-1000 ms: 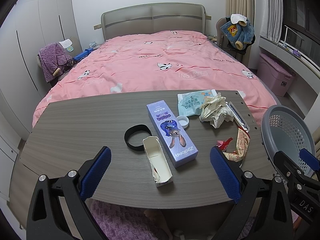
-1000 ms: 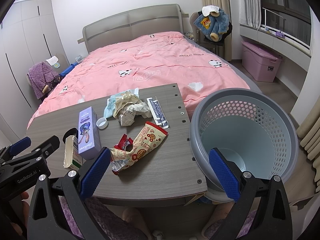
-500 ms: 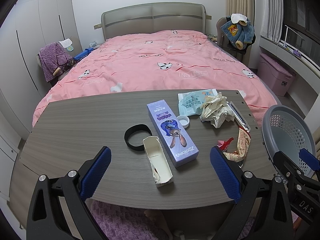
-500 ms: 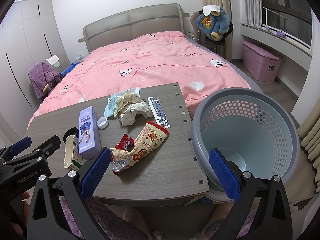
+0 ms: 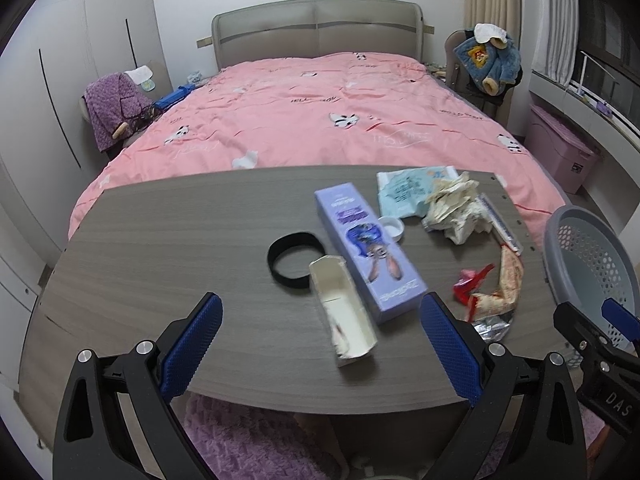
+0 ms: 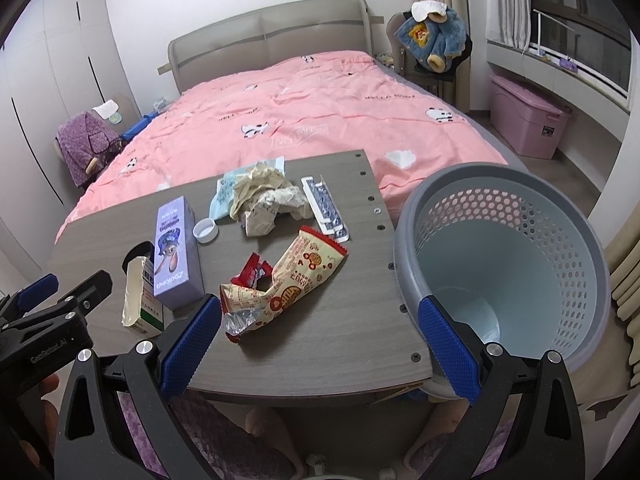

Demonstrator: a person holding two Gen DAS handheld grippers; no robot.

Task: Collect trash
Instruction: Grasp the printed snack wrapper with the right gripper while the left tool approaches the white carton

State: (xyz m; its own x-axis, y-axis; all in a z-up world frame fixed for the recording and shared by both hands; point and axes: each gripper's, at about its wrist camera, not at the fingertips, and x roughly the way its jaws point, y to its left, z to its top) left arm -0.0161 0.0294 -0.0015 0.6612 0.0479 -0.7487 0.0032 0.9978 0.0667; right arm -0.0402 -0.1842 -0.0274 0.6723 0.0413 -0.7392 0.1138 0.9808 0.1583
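Observation:
Trash lies on the grey wooden table [image 5: 180, 248]: a purple carton [image 5: 366, 248], an open white box [image 5: 346, 320], a black ring [image 5: 294, 258], a white cap [image 5: 391, 227], crumpled paper [image 5: 454, 208], a pale blue packet [image 5: 404, 190] and a snack wrapper [image 6: 296, 276] with a red wrapper [image 6: 252, 272] beside it. A grey perforated basket [image 6: 508, 264] stands empty at the table's right end. My left gripper [image 5: 320, 344] is open and empty over the near edge, by the white box. My right gripper [image 6: 316, 344] is open and empty, in front of the snack wrapper.
A blue patterned card pack [image 6: 324, 210] lies near the table's right edge. A bed with a pink cover [image 5: 320, 112] fills the space behind the table. A pink storage box [image 6: 528, 120] and a chair with a blue jacket [image 6: 434, 44] stand at the right.
The left wrist view has shifted slightly to the left and closer to the table. The right gripper has edged forward. Both stay open and empty; the trash has not moved.

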